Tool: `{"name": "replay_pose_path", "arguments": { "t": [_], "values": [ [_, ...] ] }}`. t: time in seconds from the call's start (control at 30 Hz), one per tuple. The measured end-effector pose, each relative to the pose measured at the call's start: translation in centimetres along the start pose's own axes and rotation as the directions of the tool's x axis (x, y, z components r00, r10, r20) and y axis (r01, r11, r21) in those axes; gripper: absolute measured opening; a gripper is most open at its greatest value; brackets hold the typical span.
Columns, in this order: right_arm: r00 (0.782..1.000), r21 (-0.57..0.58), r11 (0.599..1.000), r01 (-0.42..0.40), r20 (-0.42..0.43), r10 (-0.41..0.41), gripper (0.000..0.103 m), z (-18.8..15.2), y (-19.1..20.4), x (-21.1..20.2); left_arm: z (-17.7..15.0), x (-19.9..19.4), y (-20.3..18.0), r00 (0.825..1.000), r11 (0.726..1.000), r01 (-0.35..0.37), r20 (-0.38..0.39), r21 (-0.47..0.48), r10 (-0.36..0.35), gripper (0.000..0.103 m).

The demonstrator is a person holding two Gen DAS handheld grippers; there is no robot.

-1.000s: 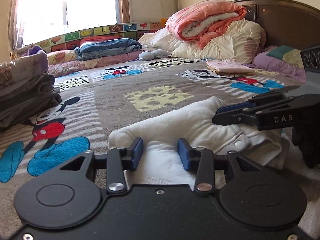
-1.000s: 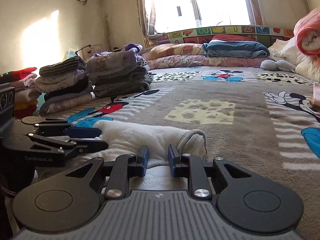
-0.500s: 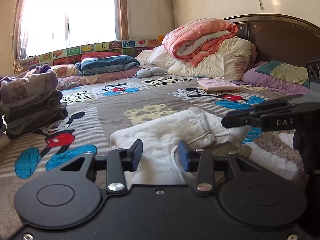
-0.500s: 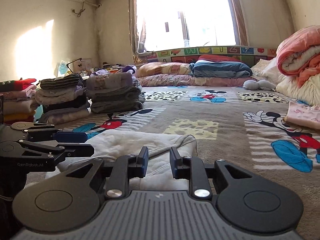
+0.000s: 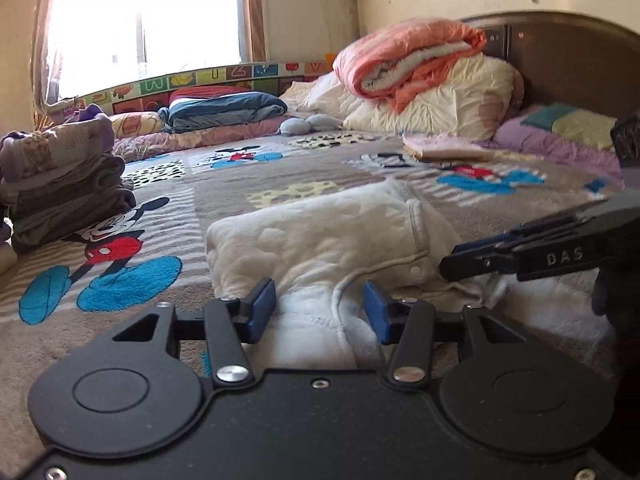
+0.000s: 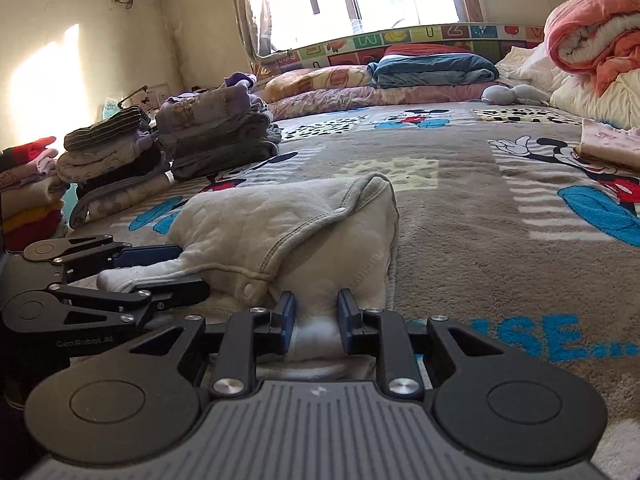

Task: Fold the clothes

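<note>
A white fleece garment (image 5: 320, 240) with snap buttons lies folded over on the Mickey Mouse bedspread (image 5: 160, 216). It also shows in the right wrist view (image 6: 288, 232). My left gripper (image 5: 320, 312) is open, its blue pads on either side of the garment's near edge. My right gripper (image 6: 312, 322) has its jaws a little apart around a bunch of the same white cloth. In the left wrist view the right gripper (image 5: 520, 252) lies at the garment's right side. In the right wrist view the left gripper (image 6: 160, 272) straddles the cloth on the left.
Stacks of folded clothes (image 6: 216, 136) stand at the bed's left side (image 5: 60, 184). A folded pink item (image 5: 444, 150) lies near the pillows. Rolled orange quilt (image 5: 408, 56) and white bedding sit by the headboard (image 5: 580, 64). Open bedspread (image 6: 500, 220) lies to the right of the garment.
The garment has been folded over into a taller, shorter bundle. Both grippers came in lower at its near edge, and white cloth now sits between the right gripper's pads.
</note>
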State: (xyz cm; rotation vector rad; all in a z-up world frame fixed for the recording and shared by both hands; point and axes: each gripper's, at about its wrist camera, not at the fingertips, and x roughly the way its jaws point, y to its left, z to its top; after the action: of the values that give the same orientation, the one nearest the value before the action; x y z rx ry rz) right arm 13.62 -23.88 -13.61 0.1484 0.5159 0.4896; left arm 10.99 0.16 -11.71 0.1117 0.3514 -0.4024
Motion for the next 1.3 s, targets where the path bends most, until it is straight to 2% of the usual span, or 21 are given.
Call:
{"name": "replay_pose_path", "arguments": {
  "t": [0.13,0.2,0.23,0.33,0.4,0.5,0.6,0.67,0.73,0.8,0.9,0.97,1.03,1.1,1.17,1.23,1.3],
  "values": [
    [0.999,0.015,1.000,-0.022,0.034,0.021,0.047,0.2,0.5,-2.0,0.8,-3.1,2.6,0.998,0.985,-0.014,0.056,-0.174,0.024,0.047],
    [0.997,0.020,0.999,-0.035,0.067,0.033,0.049,0.3,0.9,-3.1,0.9,-4.1,3.7,0.997,0.970,-0.036,0.062,-0.242,0.053,0.044],
    [0.996,0.031,0.999,-0.037,0.079,0.034,0.049,0.3,0.8,-3.5,1.0,-4.6,3.9,0.996,0.965,-0.054,0.054,-0.257,0.071,0.038],
    [0.992,0.085,0.996,-0.039,0.120,0.029,0.048,0.5,0.2,-4.4,1.7,-5.1,3.5,0.995,0.967,-0.079,0.033,-0.242,0.090,0.029],
    [0.988,0.118,0.992,-0.044,0.153,0.026,0.047,0.7,-0.3,-4.9,1.9,-5.1,2.7,0.997,0.975,-0.066,0.025,-0.211,0.073,0.026],
    [0.985,0.119,0.992,-0.048,0.172,0.027,0.045,0.9,-0.7,-4.6,1.3,-3.9,1.2,0.999,0.986,-0.046,-0.005,-0.159,0.046,0.026],
    [0.989,0.112,0.993,-0.046,0.145,0.029,0.045,0.8,-0.6,-3.4,-0.6,-1.4,0.9,0.996,0.992,-0.055,-0.072,-0.113,0.047,0.025],
    [0.996,0.101,0.994,-0.039,0.080,0.031,0.045,0.4,-0.4,-1.8,-2.1,0.2,1.5,0.993,0.992,-0.060,-0.108,-0.115,0.048,0.027],
    [1.000,0.081,0.996,-0.027,0.010,0.026,0.046,-0.2,-0.1,-0.1,-1.9,1.0,1.9,0.991,0.992,-0.058,-0.124,-0.108,0.044,0.031],
    [1.000,0.052,0.998,-0.018,0.011,0.017,0.046,-0.3,0.1,0.4,-1.8,1.1,1.8,0.992,0.995,-0.049,-0.123,-0.089,0.038,0.031],
    [0.999,0.083,0.996,-0.039,0.017,0.038,0.046,-0.3,-0.2,0.0,-1.9,-0.1,2.0,0.996,0.995,-0.011,-0.089,-0.098,0.003,0.032],
    [0.999,0.100,0.994,-0.049,0.024,0.047,0.046,-0.1,-0.2,-0.9,-1.0,-1.4,2.8,0.998,0.988,0.034,-0.049,-0.151,-0.042,0.042],
    [0.998,0.112,0.993,-0.049,0.056,0.043,0.045,0.3,-0.2,-2.3,-0.4,-2.6,4.0,0.999,0.976,0.042,0.007,-0.214,-0.042,0.053],
    [0.993,0.127,0.991,-0.049,0.116,0.035,0.048,0.6,-0.4,-3.9,-0.1,-3.0,5.7,0.998,0.944,0.058,0.030,-0.326,-0.051,0.055],
    [0.988,0.180,0.982,-0.053,0.152,0.025,0.059,0.7,-1.6,-4.6,-0.5,-2.8,7.4,0.999,0.897,0.053,0.023,-0.439,-0.047,0.059],
    [0.987,0.259,0.964,-0.064,0.156,0.023,0.064,0.6,-3.1,-4.4,-1.0,-2.0,8.6,0.998,0.843,0.052,-0.001,-0.536,-0.061,0.059],
    [0.987,0.329,0.940,-0.084,0.157,0.033,0.064,0.6,-4.3,-3.7,-1.3,-1.1,9.4,0.996,0.783,0.051,-0.023,-0.619,-0.083,0.060]
  ]
}}
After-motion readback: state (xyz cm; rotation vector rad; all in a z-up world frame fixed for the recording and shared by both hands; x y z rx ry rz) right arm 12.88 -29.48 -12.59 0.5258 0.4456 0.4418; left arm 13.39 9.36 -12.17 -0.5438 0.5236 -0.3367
